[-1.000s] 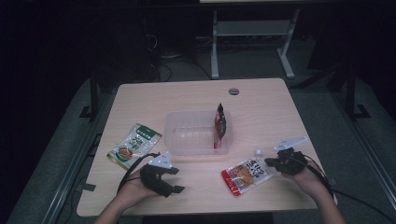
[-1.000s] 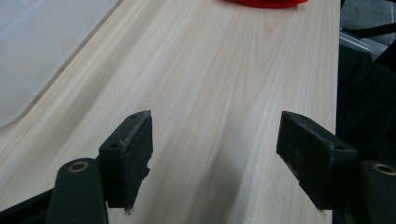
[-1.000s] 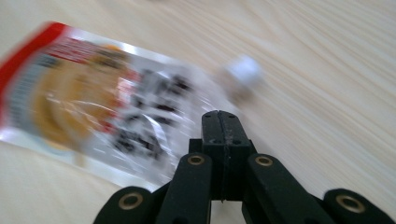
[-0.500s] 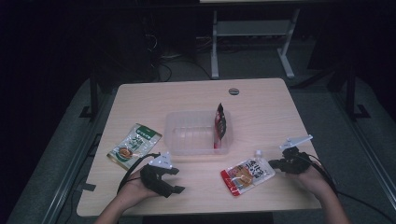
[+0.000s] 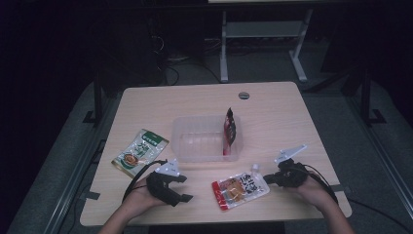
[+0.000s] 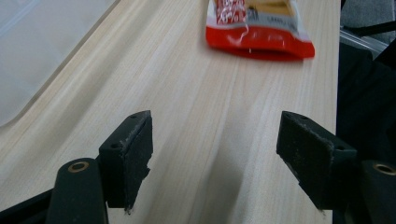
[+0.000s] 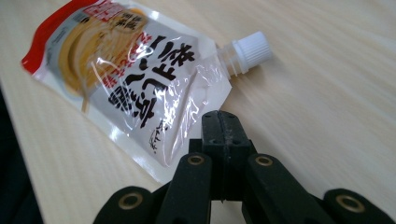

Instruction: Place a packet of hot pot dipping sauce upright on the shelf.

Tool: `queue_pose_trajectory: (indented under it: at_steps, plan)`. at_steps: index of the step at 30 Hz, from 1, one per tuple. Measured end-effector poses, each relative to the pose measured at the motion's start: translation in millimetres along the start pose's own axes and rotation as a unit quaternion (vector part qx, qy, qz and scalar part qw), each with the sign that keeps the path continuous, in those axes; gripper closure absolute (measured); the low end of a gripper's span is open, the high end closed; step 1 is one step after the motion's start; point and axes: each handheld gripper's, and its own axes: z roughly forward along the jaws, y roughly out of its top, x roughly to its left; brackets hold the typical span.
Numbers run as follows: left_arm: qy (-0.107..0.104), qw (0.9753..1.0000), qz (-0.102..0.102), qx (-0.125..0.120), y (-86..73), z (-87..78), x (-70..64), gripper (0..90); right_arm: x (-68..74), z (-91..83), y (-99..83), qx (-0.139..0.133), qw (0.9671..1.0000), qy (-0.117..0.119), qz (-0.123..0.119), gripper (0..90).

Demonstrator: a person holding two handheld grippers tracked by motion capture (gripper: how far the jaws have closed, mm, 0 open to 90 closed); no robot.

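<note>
**1 of 3 pouches in the tub, 2 left on the table**

Judging by the layout, packing pouches into the clear plastic container at the middle of the table. Done so far: 1 dark red pouch inside, standing upright against the container's right end. Not yet done: 2 pouches outside it.

Next in line, most likely: the red-and-white spouted pouch, lying flat on the wood near the front edge, just in front of the container's right corner, white cap pointing away from the person. Well apart on the left: a green pouch, also flat, beside the container's left end.

Right gripper low over the table just right of the spouted pouch. Jaws pressed fully together in the right gripper view, tip at the pouch's clear side seam below the spout; nothing plainly pinched between them, and no lift of the pouch off the wood.

Left gripper resting near the front edge, left of the spouted pouch. Jaws spread wide in the left gripper view, bare wood between them, holding nothing, aimed toward the pouch's red bottom end.

Roughly 1 third through, by this reading: a fresh grasp, a lift and a drop into the container needed for each of the 2 remaining pouches.
</note>
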Motion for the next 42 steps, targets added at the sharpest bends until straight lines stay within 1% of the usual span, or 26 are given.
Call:
queue_pose_trajectory:
  at_steps: [3,8,9,11,12,13,14,16,17,20,23,24,25,27,28,30,32,34,35,36,37,38,39,40,41,42]
  plan:
    - [0.0,1.0,0.0,0.0,0.1,0.3,-0.1,26.8,7.4,6.1,3.7,0.0,0.9997,0.018,-0.016,90.0]
    - [0.0,1.0,0.0,0.0,0.3,0.3,-0.6,26.8,18.6,14.2,9.7,0.005,0.9988,0.035,-0.035,90.0]
    - [0.0,1.0,0.001,0.0,0.3,0.4,-0.7,26.8,21.1,15.5,10.7,0.004,0.9986,0.041,-0.034,90.0]
    - [-0.001,1.0,0.001,0.001,0.5,0.4,-0.7,26.8,24.8,18.2,12.5,0.003,0.9979,0.048,-0.044,90.0]
    - [-0.001,1.0,0.001,0.002,0.7,0.6,-0.9,26.8,27.6,19.4,13.6,0.004,0.9977,0.052,-0.043,90.0]
    - [-0.002,1.0,0.002,0.002,0.8,0.8,-1.1,26.9,28.9,20.9,14.5,0.005,0.9974,0.051,-0.051,90.0]
    - [-0.003,1.0,0.005,0.004,1.2,0.7,-1.1,27.0,31.1,21.7,15.5,0.007,0.9972,0.055,-0.05,90.0]
    - [-0.004,1.0,0.002,0.0,1.5,1.4,-2.9,27.2,32.9,23.0,16.6,0.006,0.9968,0.058,-0.054,90.0]
    - [-0.005,1.0,0.006,0.0,2.0,1.6,-3.3,27.2,32.9,23.5,16.8,0.005,0.9967,0.057,-0.058,90.0]
    - [-0.009,0.9999,0.008,-0.001,3.6,3.3,-5.9,27.3,33.7,22.7,16.9,0.0,0.9966,0.063,-0.053,90.0]
    - [-0.012,0.9998,0.016,0.001,5.7,6.8,-9.2,27.3,33.8,21.4,17.1,-0.003,0.9968,0.06,-0.053,90.0]
    - [-0.012,0.9997,0.02,0.001,6.9,7.6,-10.5,27.3,33.0,20.5,16.8,-0.004,0.9968,0.056,-0.056,90.0]
    - [-0.014,0.9997,0.021,-0.002,7.9,8.6,-12.2,27.9,33.1,18.8,16.4,-0.006,0.9971,0.057,-0.051,90.0]
    - [-0.012,0.9994,0.032,-0.004,10.5,8.9,-15.1,31.8,31.6,14.3,15.1,-0.012,0.9977,0.051,-0.042,90.0]
    - [-0.015,0.9993,0.035,-0.003,11.6,9.1,-16.5,35.5,29.9,12.5,13.9,-0.017,0.9977,0.049,-0.044,90.0]
    - [-0.008,0.9991,0.042,-0.005,13.6,9.8,-20.0,47.1,28.6,7.9,12.3,-0.022,0.9982,0.043,-0.035,89.6]
    - [-0.012,0.9991,0.04,-0.001,16.1,11.9,-22.0,60.2,27.8,4.4,11.0,-0.027,0.9986,0.04,-0.022,82.5]
    - [-0.015,0.9991,0.038,0.003,18.6,15.0,-24.4,72.6,27.0,2.5,9.3,-0.031,0.9986,0.043,-0.008,76.4]
    - [-0.018,0.9991,0.039,0.005,19.7,16.7,-25.4,77.1,27.2,2.2,7.6,-0.033,0.9984,0.046,0.002,74.4]
    - [-0.02,0.9989,0.041,0.008,20.7,18.5,-26.2,81.5,27.5,1.9,5.5,-0.03,0.9984,0.048,0.003,72.1]
    - [-0.021,0.9988,0.043,0.013,21.5,20.3,-26.9,84.2,28.2,1.6,3.4,-0.029,0.9984,0.048,0.005,69.8]
    - [-0.021,0.9988,0.043,0.013,21.5,20.3,-26.9,85.9,28.2,1.6,3.4,-0.029,0.9984,0.048,0.005,69.8]
    - [-0.021,0.9986,0.043,0.022,22.1,23.9,-27.9,86.7,28.3,2.2,0.4,-0.03,0.9979,0.056,0.011,67.5]
    - [-0.021,0.9986,0.04,0.027,22.2,25.7,-28.1,87.1,28.3,2.7,0.3,-0.029,0.9978,0.059,0.012,65.8]
    - [-0.022,0.9986,0.04,0.025,22.0,27.3,-28.2,87.8,28.5,3.5,1.1,-0.031,0.9975,0.061,0.018,64.7]
    - [-0.022,0.9986,0.041,0.026,22.0,27.4,-27.5,88.4,27.8,4.5,2.1,-0.034,0.997,0.068,0.018,63.2]
